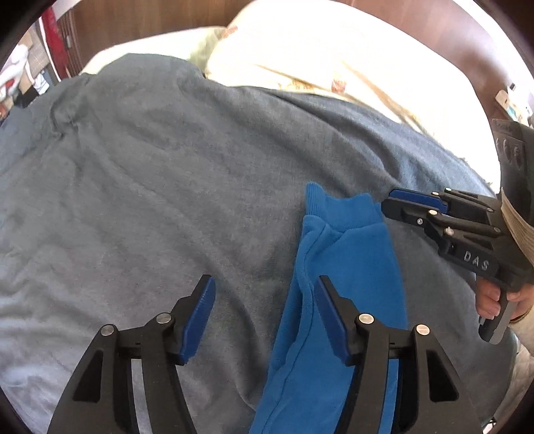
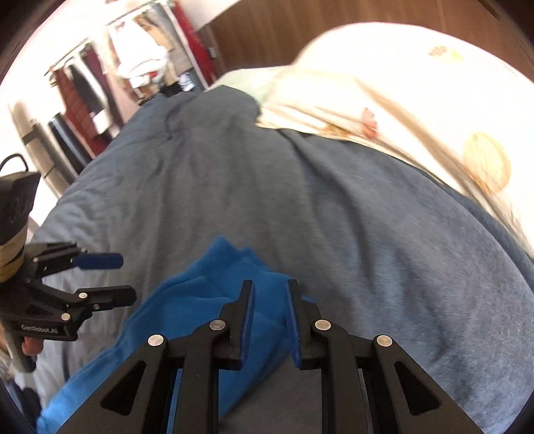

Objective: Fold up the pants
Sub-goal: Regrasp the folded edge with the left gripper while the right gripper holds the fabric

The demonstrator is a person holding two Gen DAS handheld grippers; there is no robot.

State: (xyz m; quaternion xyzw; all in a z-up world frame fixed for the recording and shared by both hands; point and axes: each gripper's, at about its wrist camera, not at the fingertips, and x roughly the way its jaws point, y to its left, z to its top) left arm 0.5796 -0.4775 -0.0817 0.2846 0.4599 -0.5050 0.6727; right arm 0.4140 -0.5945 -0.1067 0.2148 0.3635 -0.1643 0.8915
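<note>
Bright blue pants (image 1: 337, 300) lie on a grey-blue blanket (image 1: 167, 187), their cuffs pointing away from me. My left gripper (image 1: 263, 283) is open; its right finger (image 1: 330, 317) is over the pant leg's left edge, its left finger over bare blanket. My right gripper (image 2: 270, 287) is partly open just above the right edge of the pants (image 2: 200, 300), holding nothing. It also shows in the left wrist view (image 1: 390, 200), at the right cuff. The left gripper shows in the right wrist view (image 2: 126, 277), open, left of the pants.
A cream patterned duvet (image 1: 317, 56) is heaped at the far side of the bed against a brown headboard (image 1: 140, 16). A clothes rack with hanging garments (image 2: 116, 66) stands at the far left. The blanket (image 2: 333, 200) spreads wide around the pants.
</note>
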